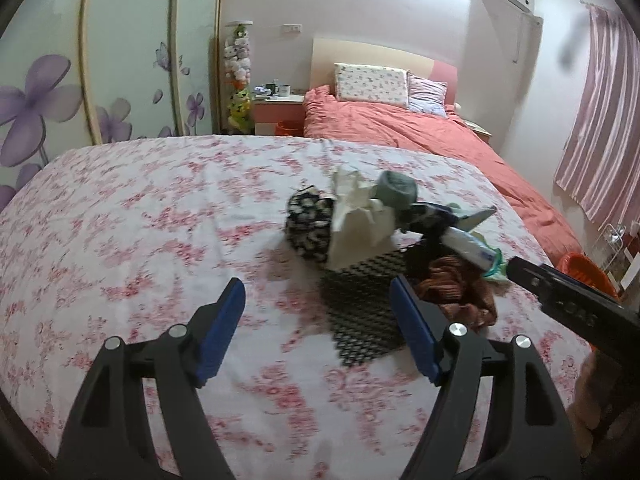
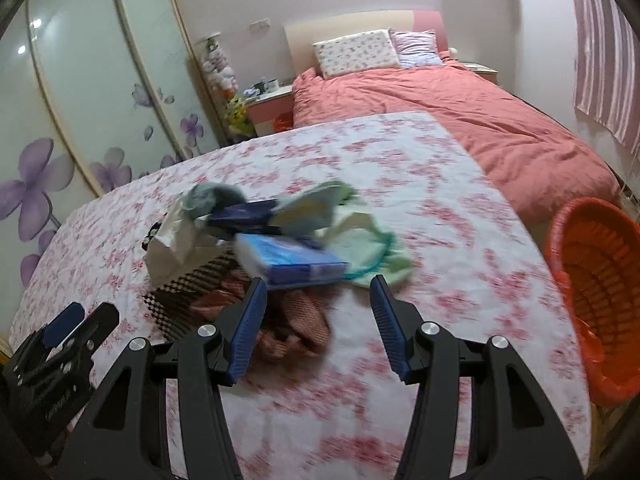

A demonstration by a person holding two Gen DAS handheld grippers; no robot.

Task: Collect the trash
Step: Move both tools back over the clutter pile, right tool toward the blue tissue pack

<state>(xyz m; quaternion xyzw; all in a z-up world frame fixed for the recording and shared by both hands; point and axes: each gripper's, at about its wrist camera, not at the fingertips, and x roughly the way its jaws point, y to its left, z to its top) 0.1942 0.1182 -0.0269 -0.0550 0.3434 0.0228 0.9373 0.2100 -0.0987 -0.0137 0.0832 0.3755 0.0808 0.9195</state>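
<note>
Left gripper: jaws spread wide, nothing between the blue pads, held above the floral cloth just short of the pile; its tip also shows at the lower left of the right wrist view.
Right gripper: jaws spread, holding nothing, its left pad just over the reddish-brown cloth; its dark body enters the left wrist view from the right.
Trash pile: heaped right of the table's middle, blurred; a white crumpled paper bag, a grey-green wad, a dark blue flat pack, a white-and-blue tissue pack, pale green wrapping.
Under the pile: a black mesh mat, a black-and-white patterned fabric on the left, a reddish-brown cloth on the near side.
Orange basket: stands off the table's right edge, lined with an orange bag; what lies inside I cannot tell.
Table: pink floral cloth, wide bare stretch left of the pile, narrower strip to the right edge.
Beyond the far edge: a bed with coral cover, a wardrobe with purple flowers at left.
</note>
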